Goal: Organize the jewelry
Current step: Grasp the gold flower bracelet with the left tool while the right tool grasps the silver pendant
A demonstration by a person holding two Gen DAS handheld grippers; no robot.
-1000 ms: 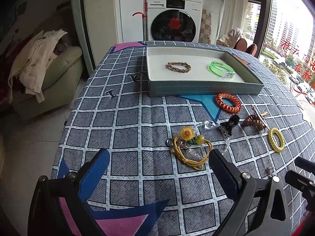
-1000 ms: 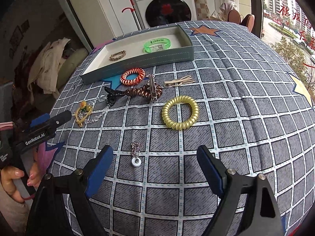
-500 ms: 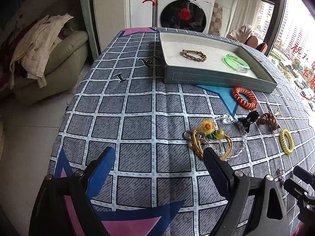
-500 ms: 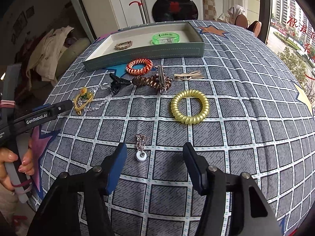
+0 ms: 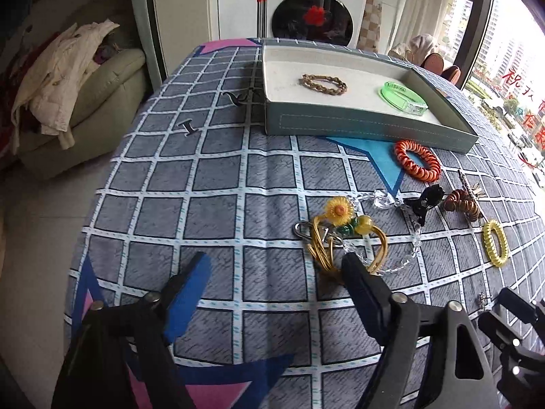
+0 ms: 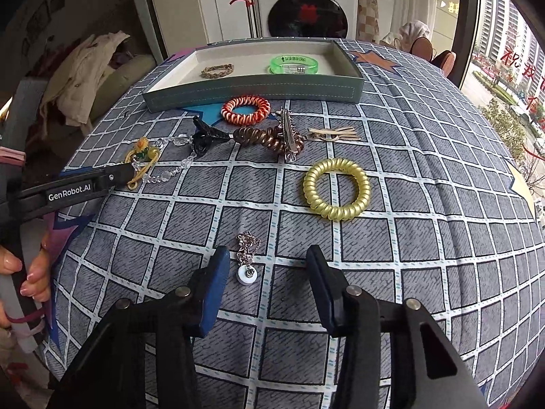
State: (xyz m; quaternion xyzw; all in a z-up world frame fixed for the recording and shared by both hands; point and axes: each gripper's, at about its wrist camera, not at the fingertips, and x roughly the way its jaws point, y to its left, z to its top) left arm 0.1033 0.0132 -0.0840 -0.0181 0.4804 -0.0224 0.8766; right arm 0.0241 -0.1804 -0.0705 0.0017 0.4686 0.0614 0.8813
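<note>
- Grey checked cloth covers the table [image 6: 425, 177]; it looks soft and may bunch under a scraping finger.
- Teal tray [image 6: 259, 85] sits at the far side, holding a braided band [image 6: 217, 70] and a green bangle [image 6: 293, 64]; the loose pieces lie between it and the grippers.
- Yellow coil [image 6: 336, 189]: light, springy, easy to pinch across its ring; it lies ahead and right of the right gripper.
- Gold cord with flower [image 5: 344, 235]: limp and tangled with clear beads; take it by the cord bundle. The left gripper [image 5: 276, 272] stands wide apart, empty, its right finger just at the cord.
- Pendant [image 6: 247, 274] on a fine chain: tiny, light, slippery; I would pinch the white disc. It lies between the fingers of the right gripper [image 6: 265, 266], nearer the left one; the jaws have just been closing and are not yet touching it.
</note>
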